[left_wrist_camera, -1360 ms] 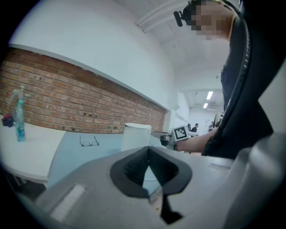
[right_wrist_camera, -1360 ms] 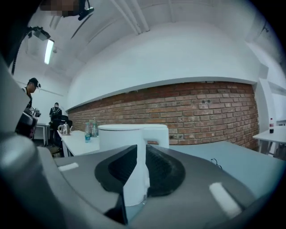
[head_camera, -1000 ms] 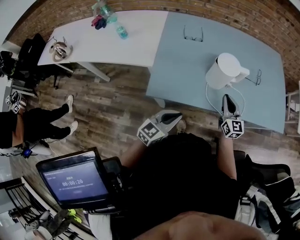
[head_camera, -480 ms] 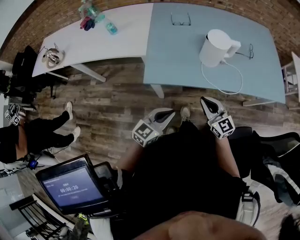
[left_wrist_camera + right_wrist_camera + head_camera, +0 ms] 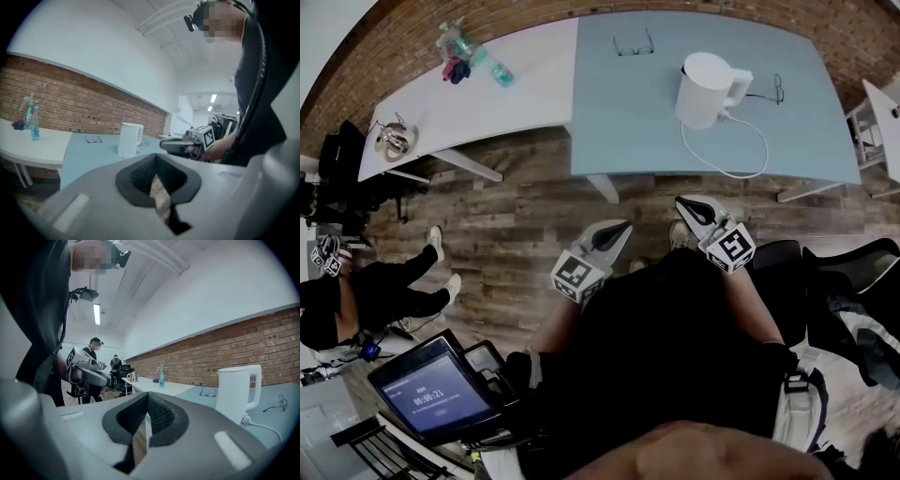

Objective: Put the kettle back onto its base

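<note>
At six o'clock from the white kettle (image 5: 703, 89), the left gripper (image 5: 619, 229) and right gripper (image 5: 683, 202) are hovering, both claws pressed together, empty.

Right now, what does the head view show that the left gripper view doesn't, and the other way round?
Only the head view: the screen near the person's lap, a metal pot on the white table, and a seated person's legs. Only the left gripper view: the ceiling lights and a straight look along the left gripper, its jaws together and empty. Both: the white kettle on the blue table, the glasses, the bottles and the right gripper.
</note>
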### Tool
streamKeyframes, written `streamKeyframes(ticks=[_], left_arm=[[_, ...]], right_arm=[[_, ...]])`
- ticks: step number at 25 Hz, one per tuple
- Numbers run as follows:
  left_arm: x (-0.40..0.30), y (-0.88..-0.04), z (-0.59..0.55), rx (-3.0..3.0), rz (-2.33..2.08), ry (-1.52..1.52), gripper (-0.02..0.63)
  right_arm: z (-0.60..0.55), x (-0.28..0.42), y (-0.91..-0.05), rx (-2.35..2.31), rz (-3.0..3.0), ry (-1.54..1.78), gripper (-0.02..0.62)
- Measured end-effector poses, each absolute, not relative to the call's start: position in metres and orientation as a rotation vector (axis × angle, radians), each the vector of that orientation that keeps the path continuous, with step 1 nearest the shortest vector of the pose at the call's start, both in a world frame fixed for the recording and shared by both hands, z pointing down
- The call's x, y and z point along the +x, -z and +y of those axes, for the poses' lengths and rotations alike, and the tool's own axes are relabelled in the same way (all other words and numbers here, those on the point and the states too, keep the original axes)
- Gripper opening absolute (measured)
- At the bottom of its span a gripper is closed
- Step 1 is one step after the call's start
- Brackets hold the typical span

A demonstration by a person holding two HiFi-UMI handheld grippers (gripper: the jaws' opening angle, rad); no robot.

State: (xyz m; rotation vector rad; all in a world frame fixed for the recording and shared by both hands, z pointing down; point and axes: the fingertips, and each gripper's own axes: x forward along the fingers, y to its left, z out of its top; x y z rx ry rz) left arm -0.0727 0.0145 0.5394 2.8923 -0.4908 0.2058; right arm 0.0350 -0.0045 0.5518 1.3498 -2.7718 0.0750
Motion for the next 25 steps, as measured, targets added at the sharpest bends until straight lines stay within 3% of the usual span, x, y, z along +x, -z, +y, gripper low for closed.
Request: streamKeyframes(ticks=[11,25], left_arm=[[-0.051,-0.528,0.004,2.901,-0.476,-0.194,0.001],[-0.076,-0.533,-0.007,2.882,-0.47,-0.199,0.0]], right_arm=[[-0.015,0.041,-0.551,1.256,-2.764,-0.044,0.002],[-0.025,0.026,-0.544,1.271,-2.731,-0.027,0.002]])
